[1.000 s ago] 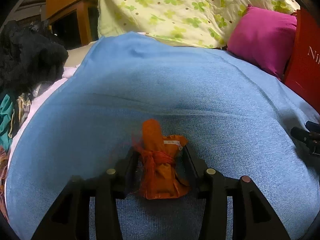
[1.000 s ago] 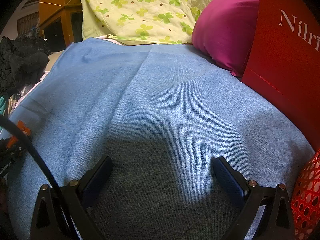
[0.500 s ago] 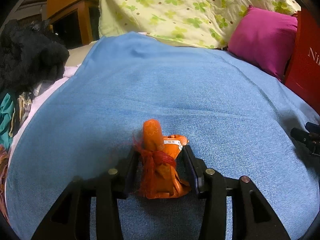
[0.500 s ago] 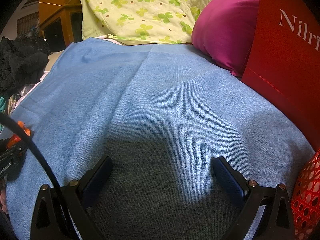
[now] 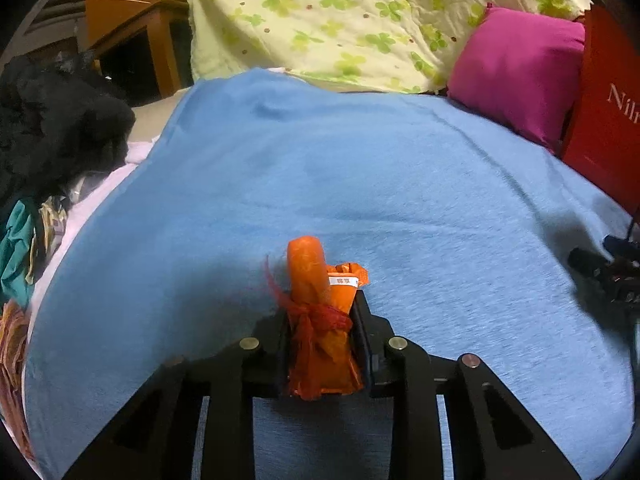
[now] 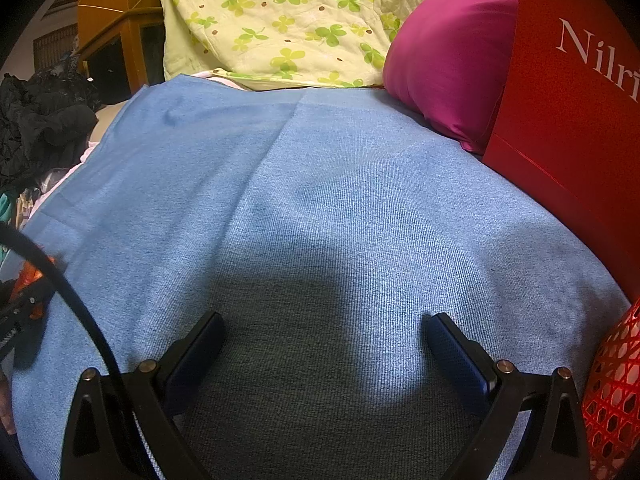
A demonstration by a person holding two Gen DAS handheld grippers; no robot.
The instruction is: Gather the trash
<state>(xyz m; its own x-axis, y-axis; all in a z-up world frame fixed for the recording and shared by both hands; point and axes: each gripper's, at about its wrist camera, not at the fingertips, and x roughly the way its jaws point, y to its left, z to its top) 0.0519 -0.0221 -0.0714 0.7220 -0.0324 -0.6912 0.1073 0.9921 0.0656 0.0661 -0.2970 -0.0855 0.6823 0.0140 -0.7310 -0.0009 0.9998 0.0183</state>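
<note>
Since the orange wrapper bundle (image 5: 320,320) on the blue blanket (image 5: 360,180) looks light, soft and crushable, left gripper (image 5: 322,340) closing on its tied waist seems right; right gripper (image 6: 320,356) spread, empty.

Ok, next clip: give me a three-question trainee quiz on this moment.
1. True or false: the right hand-held gripper has something between its fingers.
2. Which cushion lies beside the red box: A) magenta B) green C) black?
3. Fill in: the left hand-held gripper is closing on the orange ____.

Key: 1 false, nothing but blue blanket between them. 2 A, the magenta cushion. 3 wrapper bundle.
</note>
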